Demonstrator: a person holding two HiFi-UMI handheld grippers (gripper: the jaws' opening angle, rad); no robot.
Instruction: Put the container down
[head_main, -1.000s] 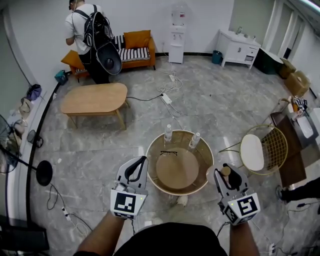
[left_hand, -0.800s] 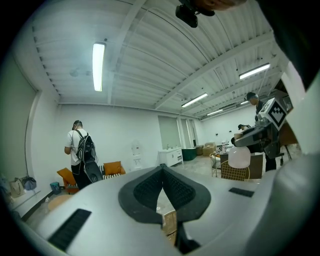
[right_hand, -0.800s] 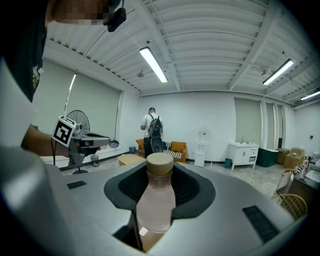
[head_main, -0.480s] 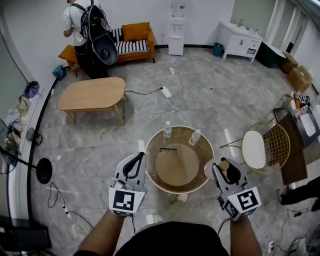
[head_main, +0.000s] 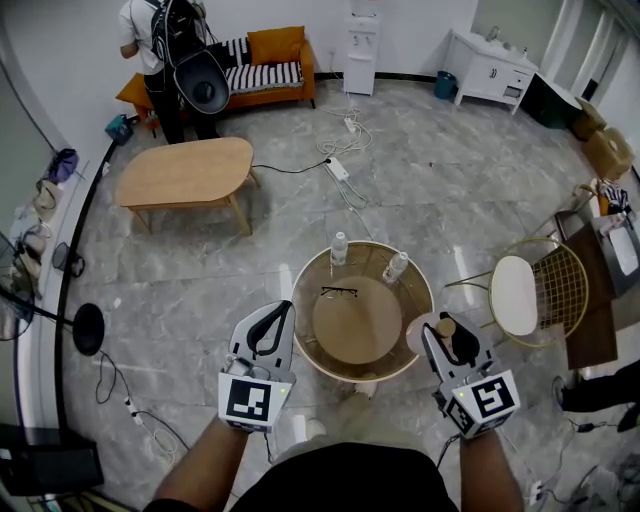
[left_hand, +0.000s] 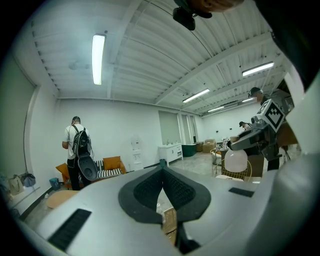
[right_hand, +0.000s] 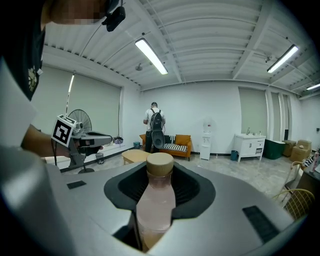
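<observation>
The container is a pale pinkish bottle (right_hand: 155, 202) with a tan cap, standing upright between my right jaws. My right gripper (right_hand: 159, 175) is shut on its body. In the head view that right gripper (head_main: 450, 338) holds the bottle (head_main: 420, 336) in the air just off the right rim of a round wire-sided table (head_main: 305, 300). My left gripper (head_main: 284, 310) hovers beside the table's left rim. Its jaws are pressed together with nothing between them, as the left gripper view (left_hand: 162, 169) confirms.
On the round table's far side stand two water bottles (head_main: 340, 247) (head_main: 396, 265), and a pair of glasses (head_main: 339, 292) lies near them. A gold wire chair (head_main: 540, 292) stands to the right. Beyond are a wooden coffee table (head_main: 185, 170), floor cables (head_main: 340, 165) and a person with a backpack (head_main: 170, 40).
The head view has shifted so the room's far side sits higher in frame. Both grippers keep their places beside the round table, and the bottle stays held.
</observation>
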